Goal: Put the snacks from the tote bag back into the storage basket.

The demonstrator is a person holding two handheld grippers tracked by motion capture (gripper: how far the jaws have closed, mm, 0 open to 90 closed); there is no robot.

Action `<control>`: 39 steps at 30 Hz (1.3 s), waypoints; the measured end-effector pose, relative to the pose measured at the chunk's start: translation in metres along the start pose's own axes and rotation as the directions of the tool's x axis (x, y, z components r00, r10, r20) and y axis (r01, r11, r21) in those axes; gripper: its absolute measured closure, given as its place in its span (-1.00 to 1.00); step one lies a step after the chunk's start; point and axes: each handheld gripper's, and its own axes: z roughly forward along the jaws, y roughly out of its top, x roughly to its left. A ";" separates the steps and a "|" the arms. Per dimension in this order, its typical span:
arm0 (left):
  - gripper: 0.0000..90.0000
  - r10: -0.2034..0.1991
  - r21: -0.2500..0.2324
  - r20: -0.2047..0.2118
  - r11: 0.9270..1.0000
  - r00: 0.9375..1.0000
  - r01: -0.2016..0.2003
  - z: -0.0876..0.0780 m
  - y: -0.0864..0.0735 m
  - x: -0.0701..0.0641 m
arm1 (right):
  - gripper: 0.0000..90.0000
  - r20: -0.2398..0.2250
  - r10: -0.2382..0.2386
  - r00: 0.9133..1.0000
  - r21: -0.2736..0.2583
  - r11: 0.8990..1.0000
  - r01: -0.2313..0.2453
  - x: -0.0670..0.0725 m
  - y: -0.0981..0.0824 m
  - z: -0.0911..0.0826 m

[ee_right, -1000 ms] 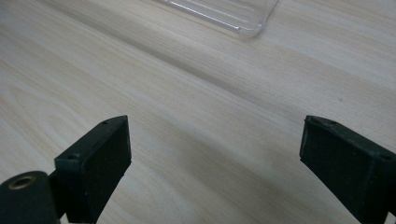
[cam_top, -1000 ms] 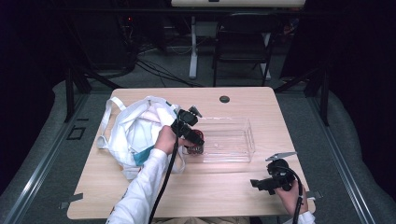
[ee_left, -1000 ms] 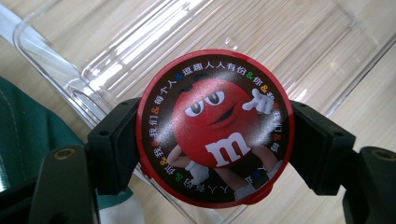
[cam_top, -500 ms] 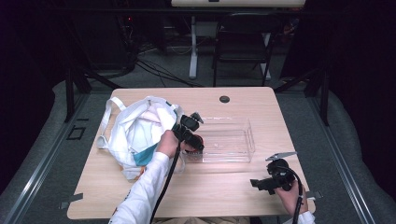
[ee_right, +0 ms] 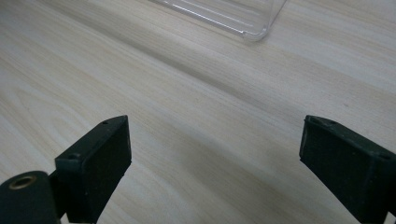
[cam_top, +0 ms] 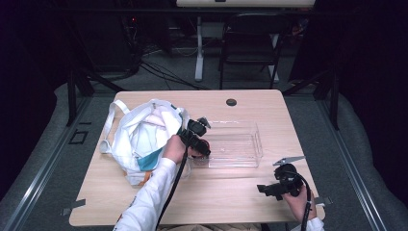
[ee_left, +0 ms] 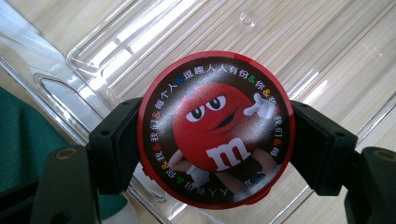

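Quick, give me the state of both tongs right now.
Left tongs: shut on the round red M&M's tin, over the clear plastic tray.
Right tongs: open, holding nothing, above the wooden table.

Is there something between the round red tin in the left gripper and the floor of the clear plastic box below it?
Nothing visible. The left gripper holds the round red tin by its sides above the clear plastic box, near its left end. The part of the box floor seen around the tin is bare.
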 end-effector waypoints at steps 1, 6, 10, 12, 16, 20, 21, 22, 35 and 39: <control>-0.43 0.000 0.000 0.000 1.000 1.000 0.000 0.000 0.000 0.000 | -0.81 0.000 0.000 1.000 0.000 1.000 0.000 0.000 0.000 0.000; -0.44 0.002 -0.002 -0.005 1.000 1.000 -0.002 0.000 0.001 -0.001 | -0.81 -0.009 0.010 1.000 -0.010 1.000 -0.010 0.001 -0.001 -0.001; -0.51 -0.011 -0.020 -0.020 1.000 1.000 0.011 -0.003 0.001 -0.003 | -0.81 -0.004 -0.003 1.000 -0.005 1.000 0.003 0.002 0.000 -0.001; -0.55 -0.020 -0.042 -0.029 0.999 0.999 0.019 -0.010 0.003 -0.003 | -0.81 -0.008 -0.003 1.000 -0.002 1.000 0.003 0.002 0.000 0.000; -0.62 -0.025 -0.081 -0.038 0.996 0.999 0.022 -0.021 0.004 -0.003 | -0.81 -0.006 -0.002 1.000 -0.006 1.000 0.002 0.002 0.000 -0.001; -0.65 -0.035 -0.133 -0.052 0.991 0.998 0.027 -0.041 0.001 -0.002 | -0.81 -0.007 -0.004 1.000 -0.007 1.000 0.004 0.003 0.001 -0.001; -0.66 -0.036 -0.145 -0.056 0.989 0.998 0.027 -0.046 -0.001 -0.001 | -0.81 -0.005 -0.006 1.000 -0.008 1.000 0.006 0.004 0.001 -0.001; -0.67 -0.039 -0.156 -0.061 0.987 0.997 0.029 -0.051 -0.003 0.000 | -0.81 -0.004 -0.006 1.000 -0.007 1.000 0.006 0.004 0.001 -0.001; -0.75 -0.109 -0.275 -0.105 0.958 0.988 0.076 -0.105 -0.045 0.028 | -0.81 -0.005 0.000 1.000 -0.004 1.000 0.000 0.003 0.000 -0.002; -0.78 -0.124 -0.289 -0.130 0.954 0.984 0.082 -0.113 -0.058 0.033 | -0.81 -0.001 0.001 1.000 -0.004 1.000 -0.001 0.003 0.000 -0.002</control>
